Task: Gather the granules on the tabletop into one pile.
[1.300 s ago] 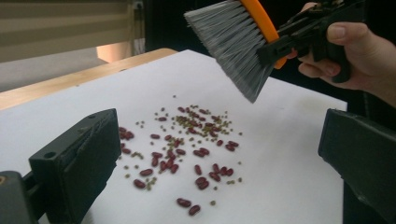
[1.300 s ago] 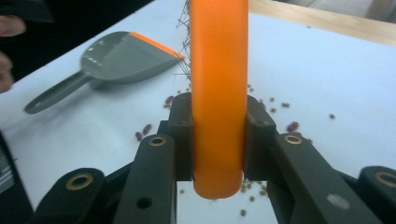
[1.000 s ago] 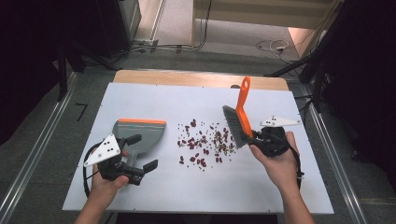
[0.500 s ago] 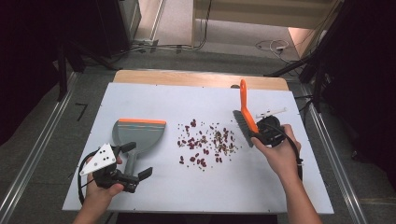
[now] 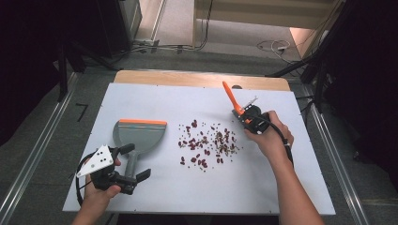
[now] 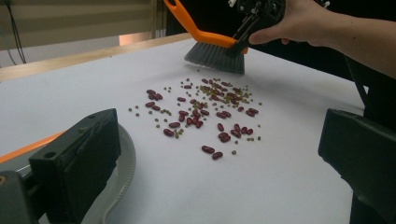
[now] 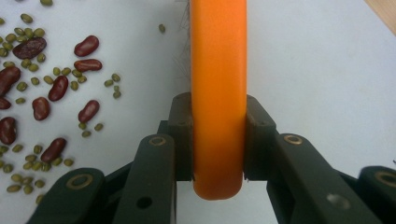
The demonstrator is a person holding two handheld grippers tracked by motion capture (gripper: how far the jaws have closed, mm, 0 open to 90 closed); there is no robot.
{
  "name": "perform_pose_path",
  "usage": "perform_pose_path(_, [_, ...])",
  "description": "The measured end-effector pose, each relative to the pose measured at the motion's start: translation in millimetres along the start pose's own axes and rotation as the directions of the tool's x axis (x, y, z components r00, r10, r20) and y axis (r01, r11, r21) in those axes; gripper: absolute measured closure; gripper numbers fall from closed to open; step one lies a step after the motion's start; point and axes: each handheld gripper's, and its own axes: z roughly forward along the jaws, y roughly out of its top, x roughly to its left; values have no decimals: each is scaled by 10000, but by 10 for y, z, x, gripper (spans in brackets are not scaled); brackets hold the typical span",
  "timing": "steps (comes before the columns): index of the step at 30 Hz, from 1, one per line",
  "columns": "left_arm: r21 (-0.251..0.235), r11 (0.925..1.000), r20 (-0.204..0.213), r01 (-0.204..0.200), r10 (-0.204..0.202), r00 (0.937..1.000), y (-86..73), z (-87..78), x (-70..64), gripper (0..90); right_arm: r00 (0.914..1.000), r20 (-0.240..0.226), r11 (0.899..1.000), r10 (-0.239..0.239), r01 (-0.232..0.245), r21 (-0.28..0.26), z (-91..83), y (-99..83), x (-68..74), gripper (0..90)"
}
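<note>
Orange-handled brush (image 5: 233,102): one; grey dustpan (image 5: 136,138): one; two hand-held grippers.

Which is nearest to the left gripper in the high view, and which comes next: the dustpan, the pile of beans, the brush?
1. The dustpan: its handle lies between the open jaws of the left gripper, at the table's left.
2. The pile of beans: mid-table, to the right of the dustpan.
3. The brush: farthest, at the right, held in the right gripper.

The left hand (image 5: 101,190) holds the black two-jaw left gripper (image 5: 133,163) low with jaws spread wide, while the right forearm extends forward and the right gripper (image 5: 245,115) has its jaws clamped together.
</note>
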Motion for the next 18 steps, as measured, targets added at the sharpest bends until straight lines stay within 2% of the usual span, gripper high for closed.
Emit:
perform_pose_path(4, [-21,10000,22,-7,7,10000,-5,-7,2,0,9997,-179,9998,-192,194,83,21,52,72,682])
perform_pose_path(7, [-15,10000,35,1,-1,10000,-8,-9,5,0,9987,-224,9986,-457,462,252,11,42,179,683])
perform_pose_path(10, [6,10000,61,-10,10,10000,-5,-2,4,0,9980,-241,9979,-576,583,295,-1,32,214,683])
perform_pose_path(12, [-12,10000,96,-39,39,9999,-1,8,-4,0,9969,-486,9977,-613,626,249,-24,20,253,683])
perform_pose_path(18, [63,9999,135,-93,92,9999,7,37,-15,0,9940,-746,9962,-794,817,284,-113,-24,412,683])
